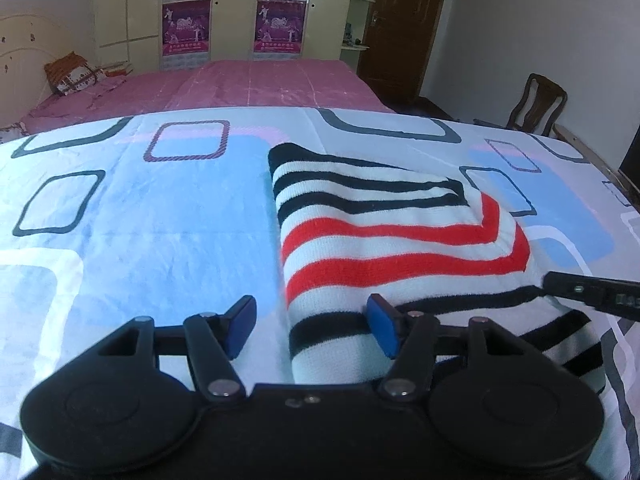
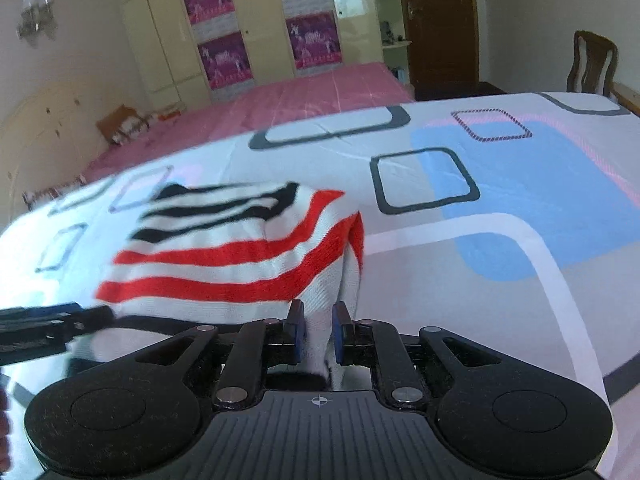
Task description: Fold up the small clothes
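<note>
Fabric fills my right claw (image 2: pixel 319 334); its blue pads are nearly together, pinching a white fold of the striped sweater (image 2: pixel 236 252); my left claw (image 1: pixel 312 326) stands apart, one pad touching the sweater's (image 1: pixel 384 240) near edge, the other over the bedsheet (image 1: pixel 140 220); the sweater lies folded on that patterned sheet; beyond are a pink bed (image 1: pixel 248 84), wardrobe (image 1: pixel 132 4) and chair (image 1: pixel 538 102); the sweater's lower hem is hidden behind the claw bodies.
</note>
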### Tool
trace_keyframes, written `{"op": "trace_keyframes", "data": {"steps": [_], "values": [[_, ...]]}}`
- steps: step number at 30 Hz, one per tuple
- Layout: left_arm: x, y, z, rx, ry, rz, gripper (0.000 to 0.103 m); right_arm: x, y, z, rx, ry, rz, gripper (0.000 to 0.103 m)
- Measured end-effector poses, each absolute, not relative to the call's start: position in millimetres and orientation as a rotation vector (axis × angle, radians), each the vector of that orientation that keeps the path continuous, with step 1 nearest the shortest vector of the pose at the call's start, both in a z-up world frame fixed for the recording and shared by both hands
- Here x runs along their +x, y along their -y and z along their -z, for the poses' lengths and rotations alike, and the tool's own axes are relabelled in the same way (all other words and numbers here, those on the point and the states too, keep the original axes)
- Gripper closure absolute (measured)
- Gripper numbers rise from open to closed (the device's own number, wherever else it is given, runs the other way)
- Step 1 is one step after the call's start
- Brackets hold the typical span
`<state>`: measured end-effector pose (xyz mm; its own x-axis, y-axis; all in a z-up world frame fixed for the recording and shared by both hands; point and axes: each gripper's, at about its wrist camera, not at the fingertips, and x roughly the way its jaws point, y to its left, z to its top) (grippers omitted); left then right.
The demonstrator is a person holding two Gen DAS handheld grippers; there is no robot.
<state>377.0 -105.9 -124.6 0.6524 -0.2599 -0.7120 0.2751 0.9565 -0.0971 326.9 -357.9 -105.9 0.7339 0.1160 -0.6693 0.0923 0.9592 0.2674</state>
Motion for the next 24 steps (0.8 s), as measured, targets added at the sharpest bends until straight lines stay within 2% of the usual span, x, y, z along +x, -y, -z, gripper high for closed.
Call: {"op": "trace_keyframes", "data": {"steps": [10,16,18,21,24], "values": [[346,94,114,0.011,-0.812,0.319,0.038,282,354,91,0.324,-0.737,-0.052,0.090],[329,85,129,-0.032,-0.852,0.344,0.047,265,351,106,0.326,-0.792,-0.053,0.091],[327,84,133,-0.046,-0.861,0.358,0.056,262,349,114,0.313,-0.822,-0.050,0.091],[327,87,138,-0.048,-0.871,0.382,0.065,264,351,126,0.334,-0.845,-0.033,0.091],[327,87,143,-0.036,-0.867,0.395,0.066,265,356,136,0.377,-0.857,-0.017,0.091]]}}
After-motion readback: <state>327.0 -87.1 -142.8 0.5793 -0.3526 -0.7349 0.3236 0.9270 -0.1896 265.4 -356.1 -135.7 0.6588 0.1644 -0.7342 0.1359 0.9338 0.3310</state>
